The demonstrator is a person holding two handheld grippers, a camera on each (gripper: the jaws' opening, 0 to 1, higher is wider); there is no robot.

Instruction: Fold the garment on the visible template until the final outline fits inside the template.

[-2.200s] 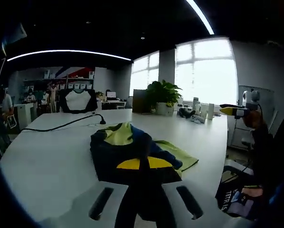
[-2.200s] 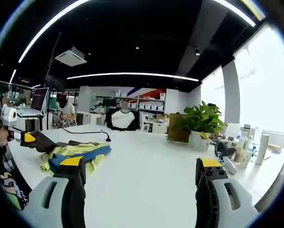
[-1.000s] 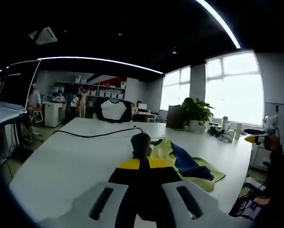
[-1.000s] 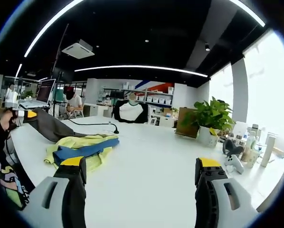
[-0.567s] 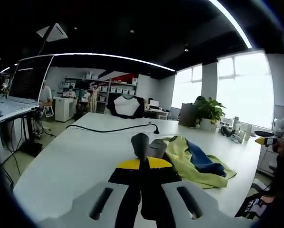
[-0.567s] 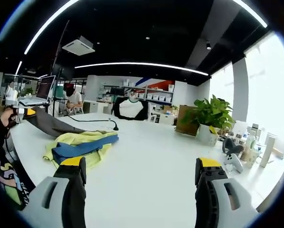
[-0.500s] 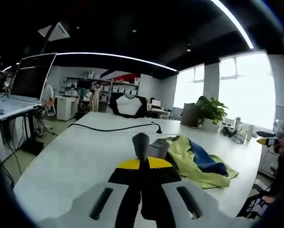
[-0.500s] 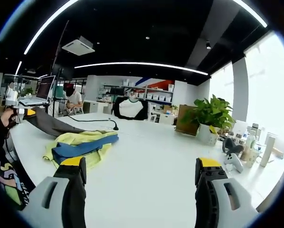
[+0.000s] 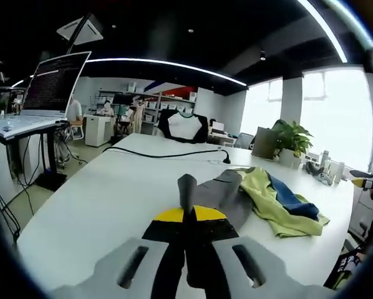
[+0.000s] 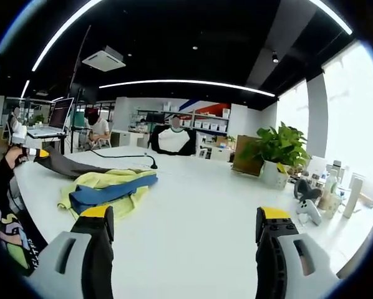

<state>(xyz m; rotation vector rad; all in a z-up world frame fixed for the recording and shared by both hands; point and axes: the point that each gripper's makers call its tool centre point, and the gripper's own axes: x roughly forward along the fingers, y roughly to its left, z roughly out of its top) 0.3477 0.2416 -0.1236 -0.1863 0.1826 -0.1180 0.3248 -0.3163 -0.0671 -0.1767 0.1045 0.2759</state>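
Observation:
A garment with yellow-green, blue and dark grey parts (image 9: 271, 199) lies bunched on the white table (image 9: 99, 199). My left gripper (image 9: 185, 213) is shut on the dark grey part (image 9: 214, 190), which stretches from the heap to its jaws, a tip of cloth sticking up between them. In the right gripper view the heap (image 10: 108, 187) lies at the left. The left gripper (image 10: 35, 152), held by a hand, pulls the grey part (image 10: 74, 167) out to the left. My right gripper (image 10: 185, 227) hovers open over bare table, to the right of the heap, holding nothing.
A black cable (image 9: 161, 153) runs across the table behind the garment. A potted plant (image 10: 271, 156), a game controller (image 10: 306, 210) and bottles stand at the far right. A laptop on a stand (image 9: 46, 93) is beyond the table's left edge. People sit at desks behind.
My left gripper has drawn the grey part out of the heap and away from it, so it now lies stretched. The right gripper has stayed open in place.

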